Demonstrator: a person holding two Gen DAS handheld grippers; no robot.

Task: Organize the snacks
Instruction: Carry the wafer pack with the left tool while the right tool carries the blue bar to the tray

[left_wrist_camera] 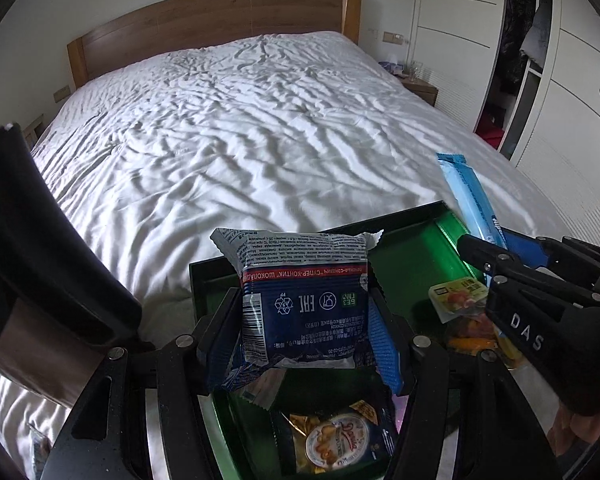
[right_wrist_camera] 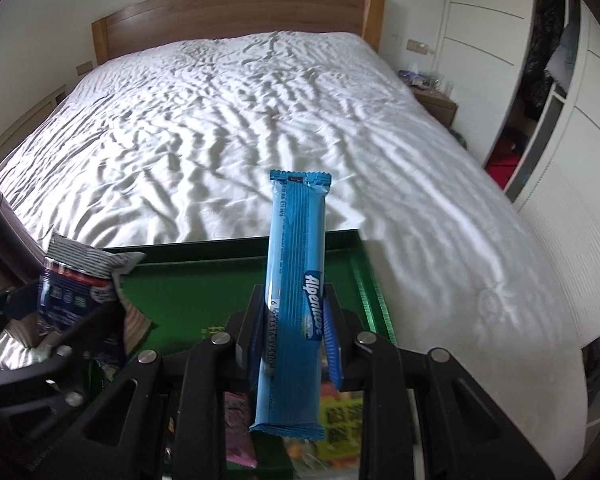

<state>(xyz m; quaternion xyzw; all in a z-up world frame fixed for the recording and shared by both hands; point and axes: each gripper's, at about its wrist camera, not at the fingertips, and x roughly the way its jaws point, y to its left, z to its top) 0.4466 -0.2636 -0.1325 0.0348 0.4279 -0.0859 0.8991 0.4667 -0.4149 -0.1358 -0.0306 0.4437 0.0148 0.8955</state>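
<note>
My left gripper (left_wrist_camera: 304, 320) is shut on a dark blue and white snack packet (left_wrist_camera: 300, 300) and holds it above the green tray (left_wrist_camera: 416, 256) on the bed. My right gripper (right_wrist_camera: 296, 320) is shut on a long light blue Alpenliebe candy bar (right_wrist_camera: 296, 280), held upright above the same tray (right_wrist_camera: 204, 292). The bar (left_wrist_camera: 468, 196) and right gripper (left_wrist_camera: 540, 292) show at the right of the left wrist view. The packet (right_wrist_camera: 72, 288) shows at the left of the right wrist view. Several other snack packs (left_wrist_camera: 340, 440) lie in the tray.
A wide bed with a wrinkled white cover (left_wrist_camera: 240, 128) and a wooden headboard (left_wrist_camera: 220, 16) fills the room ahead. A nightstand (right_wrist_camera: 436, 104) and white wardrobe (right_wrist_camera: 500, 40) stand at the right. A dark chair back (left_wrist_camera: 40, 240) is at the left.
</note>
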